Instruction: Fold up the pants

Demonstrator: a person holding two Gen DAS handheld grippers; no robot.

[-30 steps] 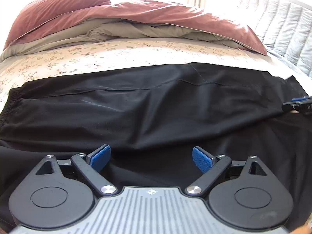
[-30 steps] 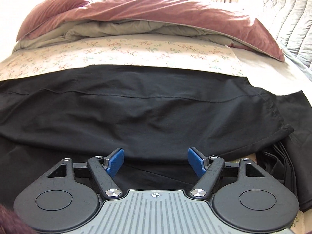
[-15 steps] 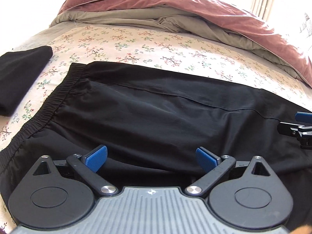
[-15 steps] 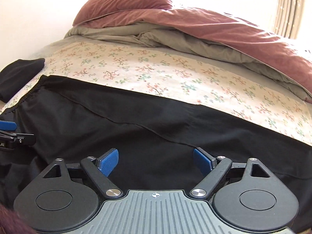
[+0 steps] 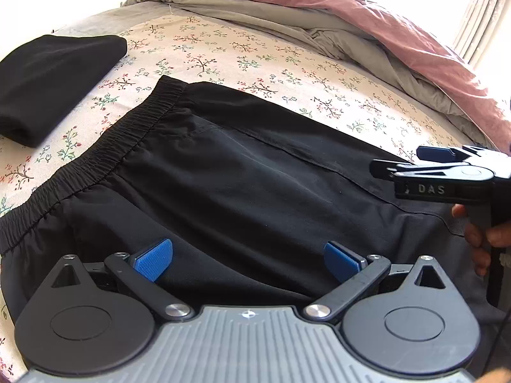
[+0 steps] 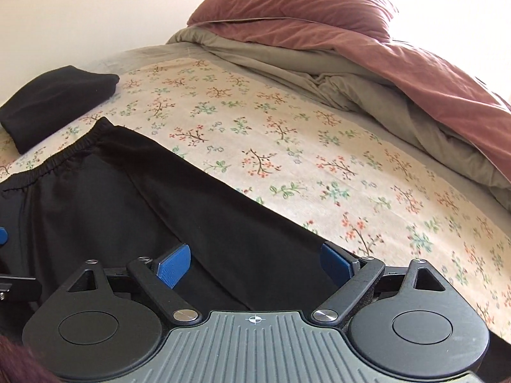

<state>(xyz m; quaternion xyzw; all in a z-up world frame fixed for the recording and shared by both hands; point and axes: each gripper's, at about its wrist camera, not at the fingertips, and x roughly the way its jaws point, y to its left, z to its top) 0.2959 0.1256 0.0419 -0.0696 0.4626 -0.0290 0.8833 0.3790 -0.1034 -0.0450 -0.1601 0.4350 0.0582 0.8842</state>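
Note:
Black pants [image 5: 255, 175] lie flat on the floral sheet [image 5: 239, 54], their elastic waistband [image 5: 105, 159] at the left. My left gripper [image 5: 249, 255] hovers open over the upper part of the pants, nothing between its blue pads. In the left wrist view my right gripper [image 5: 396, 161] comes in from the right, held by a hand [image 5: 479, 242]. In its own view the right gripper [image 6: 255, 260] hangs over the pants [image 6: 127, 207] near their far edge. Its jaws are opening and grip nothing. The waistband [image 6: 64, 159] shows at the left there.
A folded black garment [image 5: 54, 83] lies on the sheet beyond the waistband, also visible as the folded garment [image 6: 57, 95] in the right wrist view. A maroon and grey duvet [image 6: 383, 63] with a pillow [image 6: 293, 9] is bunched at the far side. Bare floral sheet [image 6: 319, 159] lies between.
Both grippers have travelled left along the pants toward the waistband, which has come into view. The right gripper has come much closer to the left one. Its jaws stand wider.

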